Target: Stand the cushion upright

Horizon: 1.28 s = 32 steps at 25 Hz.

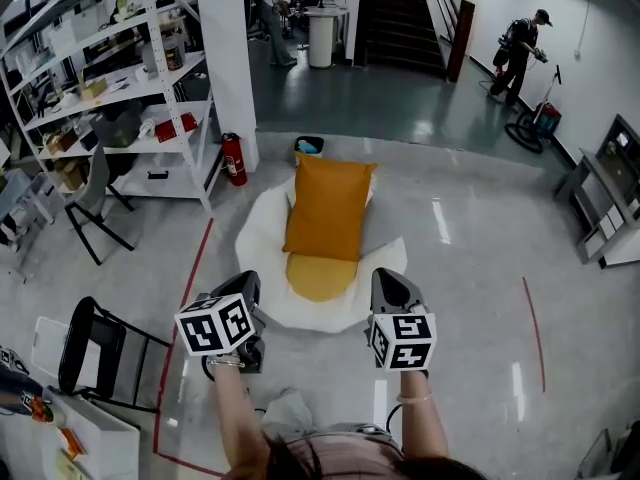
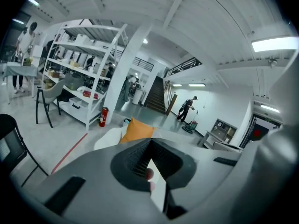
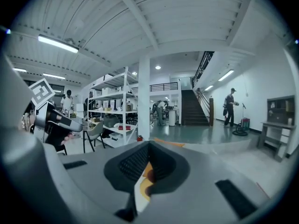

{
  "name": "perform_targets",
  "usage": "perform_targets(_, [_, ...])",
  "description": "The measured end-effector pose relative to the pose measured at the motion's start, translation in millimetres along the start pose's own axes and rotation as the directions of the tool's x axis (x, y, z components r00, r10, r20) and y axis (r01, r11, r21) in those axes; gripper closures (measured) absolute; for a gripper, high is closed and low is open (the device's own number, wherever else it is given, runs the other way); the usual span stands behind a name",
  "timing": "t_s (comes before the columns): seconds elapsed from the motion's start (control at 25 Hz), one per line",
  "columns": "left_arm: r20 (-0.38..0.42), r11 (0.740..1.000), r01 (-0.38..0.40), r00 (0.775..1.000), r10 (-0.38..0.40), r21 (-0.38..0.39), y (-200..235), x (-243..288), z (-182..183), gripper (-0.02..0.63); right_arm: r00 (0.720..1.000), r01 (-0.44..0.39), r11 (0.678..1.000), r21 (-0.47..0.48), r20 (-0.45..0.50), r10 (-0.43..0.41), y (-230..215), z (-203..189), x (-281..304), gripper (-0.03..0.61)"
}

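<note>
- We read the orange cushion (image 1: 327, 208) as already upright. It leans on the back of the white floor seat (image 1: 258, 230), above the yellow pad (image 1: 318, 276).
- The left gripper (image 1: 243, 288) and right gripper (image 1: 388, 286) each have jaws pressed together on nothing, apart from the cushion.
- We judge the step in hand to be a check: next we confirm that the cushion stands unaided, regripping only if it slumps.

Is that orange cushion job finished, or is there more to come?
Done, it seems: the orange cushion stands on its edge, leaning against the back of the white seat. In hand: nothing. The left gripper and right gripper hang short of the seat, jaws shut and empty. Left: nothing I can see, provided the cushion holds.
</note>
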<state>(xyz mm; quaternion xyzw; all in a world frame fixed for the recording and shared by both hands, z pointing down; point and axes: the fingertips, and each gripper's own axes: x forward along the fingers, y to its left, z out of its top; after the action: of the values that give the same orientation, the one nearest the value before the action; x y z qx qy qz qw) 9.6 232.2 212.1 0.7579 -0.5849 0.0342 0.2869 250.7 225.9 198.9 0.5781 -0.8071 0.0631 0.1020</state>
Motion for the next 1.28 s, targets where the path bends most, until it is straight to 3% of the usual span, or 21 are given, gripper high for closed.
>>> perform_targets(0.2, [-0.013, 1.0, -0.017, 1.0, 0.017, 0.01, -25, -21, -23, 0.615, 1.0, -0.014, 0.999, 0.03, -0.024, 0.015, -9, -15, -35, 0.563])
perform_targets(0.64, [0.011, 1.0, 0.01, 1.0, -0.01, 0.004, -71, -58, -71, 0.615, 0.997, -0.04, 0.999, -0.033, -0.06, 0.038, -15, -46, -104, 0.563])
perform_targets(0.92, [-0.004, 0.999, 0.005, 1.0, -0.005, 0.035, -101, -86, -108, 0.615, 0.996, -0.062, 0.998, -0.015, -0.061, 0.061, -17, -64, -151, 0.563])
perform_targets(1.28, [-0.004, 0.997, 0.01, 1.0, -0.01, 0.076, -102, -101, -113, 0.615, 0.996, -0.075, 0.997, 0.03, -0.049, 0.077, -8, -69, -163, 0.563])
